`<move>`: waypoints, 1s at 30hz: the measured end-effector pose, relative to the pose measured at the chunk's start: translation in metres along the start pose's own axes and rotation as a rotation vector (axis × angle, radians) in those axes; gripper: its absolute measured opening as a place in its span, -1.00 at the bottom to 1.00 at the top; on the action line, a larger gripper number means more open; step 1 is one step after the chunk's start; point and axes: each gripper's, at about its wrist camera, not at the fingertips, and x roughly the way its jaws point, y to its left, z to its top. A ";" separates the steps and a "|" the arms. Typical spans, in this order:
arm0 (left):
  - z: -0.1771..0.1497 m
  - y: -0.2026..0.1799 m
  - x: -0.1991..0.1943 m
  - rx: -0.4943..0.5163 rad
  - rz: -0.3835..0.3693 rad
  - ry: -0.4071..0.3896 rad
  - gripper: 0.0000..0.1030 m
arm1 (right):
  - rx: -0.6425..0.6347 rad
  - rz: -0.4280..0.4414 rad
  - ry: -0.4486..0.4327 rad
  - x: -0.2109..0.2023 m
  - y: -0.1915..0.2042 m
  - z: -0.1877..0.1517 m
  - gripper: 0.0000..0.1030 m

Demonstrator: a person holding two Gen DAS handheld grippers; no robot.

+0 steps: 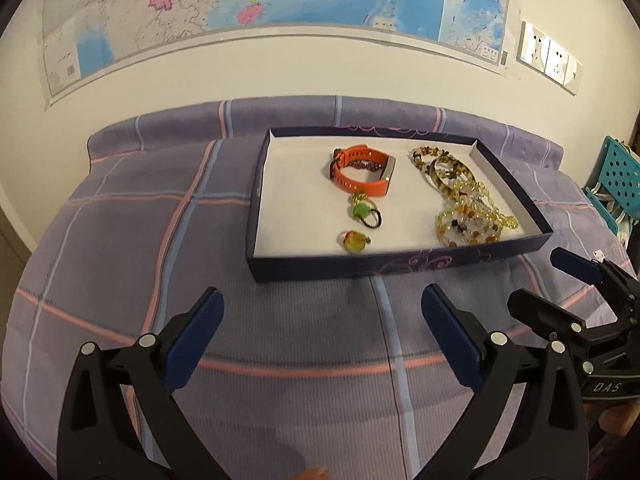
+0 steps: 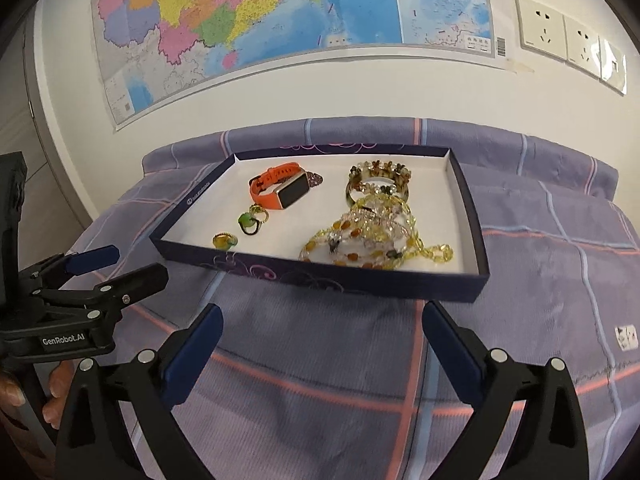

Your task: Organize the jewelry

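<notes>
Both hand-held grippers are spread wide and hold nothing: the left hand-held gripper and the right hand-held gripper hover over the plaid bed cover at the bottom of their frames, short of the tray.

All the jewelry sits inside the shallow dark tray in the middle of each frame. The orange watch lies near the tray's centre, with three small rings strung out below it towards the near wall. The bead bracelets are heaped on the right side.

The heap looks like the main risk: the strands overlap, so lifting one would probably drag its neighbours along or over the low wall. The rings are small and lie flat, so wide pads may slide off them. The tray rests on soft bedding and could tip if pressed on an edge.

The right wrist view shows the watch's dark face and the person's fingers under the left tool at lower left. The left wrist view shows a teal basket at the right edge.
</notes>
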 end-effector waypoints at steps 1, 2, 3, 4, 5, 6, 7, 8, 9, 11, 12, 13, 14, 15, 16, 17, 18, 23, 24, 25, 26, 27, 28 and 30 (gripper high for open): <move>-0.002 0.000 -0.001 -0.001 0.002 0.002 0.89 | -0.001 -0.001 0.003 -0.001 0.001 -0.002 0.87; -0.004 0.000 -0.001 -0.001 0.004 0.002 0.89 | -0.001 0.001 0.002 -0.001 0.002 -0.003 0.87; -0.006 0.000 -0.002 -0.002 0.010 0.002 0.89 | 0.001 0.001 -0.001 -0.002 0.002 -0.004 0.87; -0.007 0.000 -0.003 -0.003 0.011 0.003 0.89 | 0.001 -0.003 -0.003 -0.004 0.003 -0.005 0.87; -0.009 0.000 -0.004 -0.004 0.012 0.004 0.89 | -0.002 -0.005 -0.005 -0.004 0.004 -0.006 0.87; -0.009 0.000 -0.005 -0.004 0.015 0.003 0.89 | -0.006 -0.009 -0.010 -0.006 0.005 -0.007 0.87; -0.010 0.001 -0.006 -0.004 0.021 0.000 0.89 | -0.008 -0.013 -0.013 -0.007 0.006 -0.008 0.87; -0.011 0.001 -0.007 -0.004 0.024 -0.001 0.89 | -0.008 -0.011 -0.013 -0.008 0.006 -0.009 0.87; -0.012 0.002 -0.008 -0.005 0.027 -0.003 0.89 | -0.008 -0.012 -0.015 -0.009 0.007 -0.010 0.87; -0.013 0.002 -0.010 -0.008 0.030 -0.004 0.89 | -0.011 -0.016 -0.017 -0.010 0.008 -0.011 0.87; -0.013 0.002 -0.011 -0.008 0.032 -0.004 0.89 | -0.012 -0.015 -0.016 -0.011 0.009 -0.012 0.87; -0.014 0.002 -0.012 -0.007 0.035 -0.006 0.89 | -0.011 -0.016 -0.018 -0.011 0.009 -0.012 0.87; -0.015 0.001 -0.013 -0.005 0.040 -0.010 0.89 | -0.011 -0.015 -0.019 -0.012 0.009 -0.013 0.87; -0.015 0.001 -0.014 -0.004 0.043 -0.012 0.89 | -0.013 -0.012 -0.018 -0.012 0.010 -0.013 0.87; -0.016 0.001 -0.015 -0.005 0.045 -0.013 0.89 | -0.014 -0.013 -0.019 -0.013 0.010 -0.014 0.87; -0.016 0.001 -0.015 -0.007 0.046 -0.014 0.89 | -0.016 -0.014 -0.021 -0.014 0.010 -0.014 0.87; -0.016 0.001 -0.016 -0.008 0.045 -0.014 0.89 | -0.016 -0.012 -0.020 -0.015 0.010 -0.015 0.87; -0.018 0.001 -0.019 -0.008 0.048 -0.022 0.89 | -0.020 -0.012 -0.023 -0.018 0.011 -0.017 0.87; -0.018 0.000 -0.020 -0.007 0.048 -0.023 0.89 | -0.020 -0.012 -0.022 -0.018 0.011 -0.017 0.87; -0.018 0.000 -0.021 -0.008 0.049 -0.024 0.89 | -0.019 -0.011 -0.022 -0.018 0.011 -0.017 0.87; -0.018 0.000 -0.021 -0.010 0.049 -0.024 0.89 | -0.019 -0.011 -0.023 -0.018 0.011 -0.017 0.87; -0.019 0.000 -0.021 -0.013 0.047 -0.025 0.89 | -0.019 -0.012 -0.023 -0.018 0.011 -0.018 0.87; -0.019 0.000 -0.022 -0.014 0.045 -0.025 0.89 | -0.017 -0.013 -0.023 -0.019 0.010 -0.018 0.87; -0.019 0.000 -0.023 -0.013 0.051 -0.028 0.89 | -0.016 -0.013 -0.020 -0.019 0.010 -0.019 0.87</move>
